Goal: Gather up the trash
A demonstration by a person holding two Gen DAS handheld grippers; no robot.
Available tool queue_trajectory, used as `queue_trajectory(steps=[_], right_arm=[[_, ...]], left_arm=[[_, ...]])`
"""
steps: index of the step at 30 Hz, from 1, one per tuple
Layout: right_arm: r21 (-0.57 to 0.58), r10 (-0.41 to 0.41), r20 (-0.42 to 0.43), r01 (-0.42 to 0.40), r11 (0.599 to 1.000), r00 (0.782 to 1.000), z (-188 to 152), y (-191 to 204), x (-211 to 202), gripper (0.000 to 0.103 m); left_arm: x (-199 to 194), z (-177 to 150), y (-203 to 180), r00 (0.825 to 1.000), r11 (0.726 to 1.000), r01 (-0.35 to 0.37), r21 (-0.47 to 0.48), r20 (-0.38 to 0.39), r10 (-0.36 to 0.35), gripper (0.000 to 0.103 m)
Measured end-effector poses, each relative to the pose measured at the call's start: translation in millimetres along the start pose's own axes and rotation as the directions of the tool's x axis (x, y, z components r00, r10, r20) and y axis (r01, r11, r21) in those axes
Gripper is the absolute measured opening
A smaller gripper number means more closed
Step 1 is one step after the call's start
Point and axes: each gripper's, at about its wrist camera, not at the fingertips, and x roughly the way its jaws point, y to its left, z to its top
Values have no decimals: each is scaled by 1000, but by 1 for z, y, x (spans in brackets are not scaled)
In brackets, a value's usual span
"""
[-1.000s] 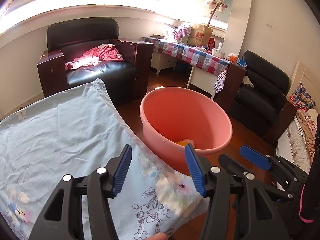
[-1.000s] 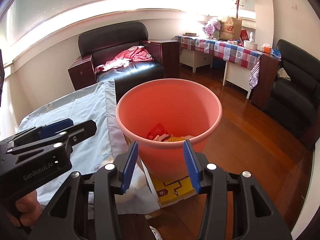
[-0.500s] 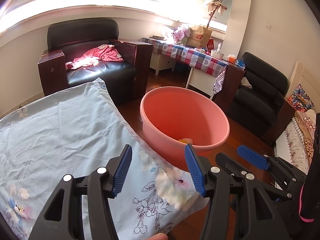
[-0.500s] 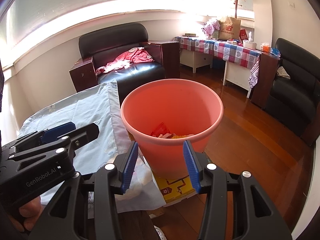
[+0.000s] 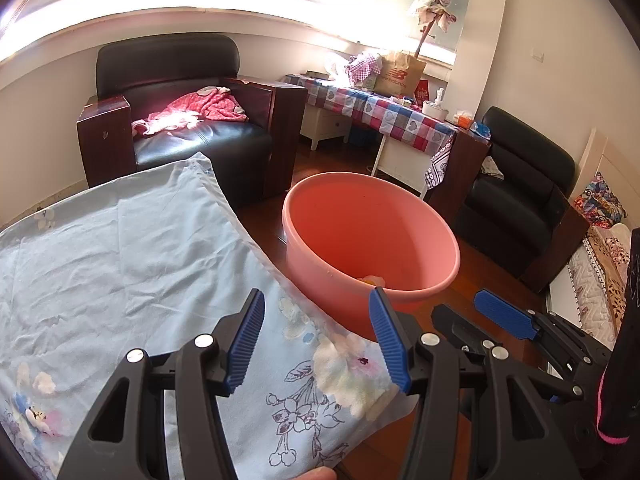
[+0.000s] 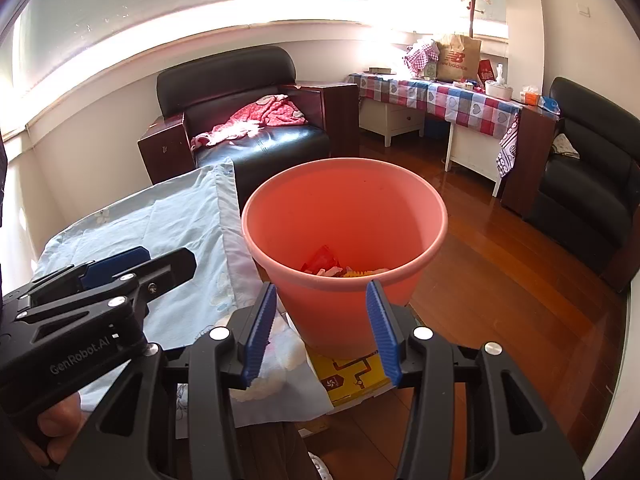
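Observation:
A pink plastic bucket (image 5: 320, 272) (image 6: 340, 308) stands on the wooden floor beside the cloth-covered table. Red, white and yellow trash (image 6: 340, 268) lies at its bottom; in the left wrist view only a yellow bit (image 5: 370, 280) shows. My left gripper (image 5: 316, 340) is open and empty above the table's corner, left of the bucket. My right gripper (image 6: 322, 328) is open and empty, in front of the bucket and a little above its rim. Each gripper shows in the other's view, the right one (image 5: 504, 316) and the left one (image 6: 116, 264).
A light blue floral cloth (image 5: 120, 264) covers the table at left. A yellow box (image 6: 352, 372) lies under the bucket. A black armchair (image 6: 248, 120) with a red garment, a checkered-cloth desk (image 6: 440, 96) and a black sofa (image 6: 592, 184) stand behind.
Both grippers have drawn back from the bucket, which looks smaller and farther now. Both stay open and empty.

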Motion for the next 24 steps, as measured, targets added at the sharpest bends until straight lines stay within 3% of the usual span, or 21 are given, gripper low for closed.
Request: queue_trajectory(steps=[24], right_arm=[[44, -14, 54, 11, 999, 998, 5, -10, -9, 47]], left_arm=[[-7, -7, -4, 1000, 1000, -4, -12, 0, 4, 51]])
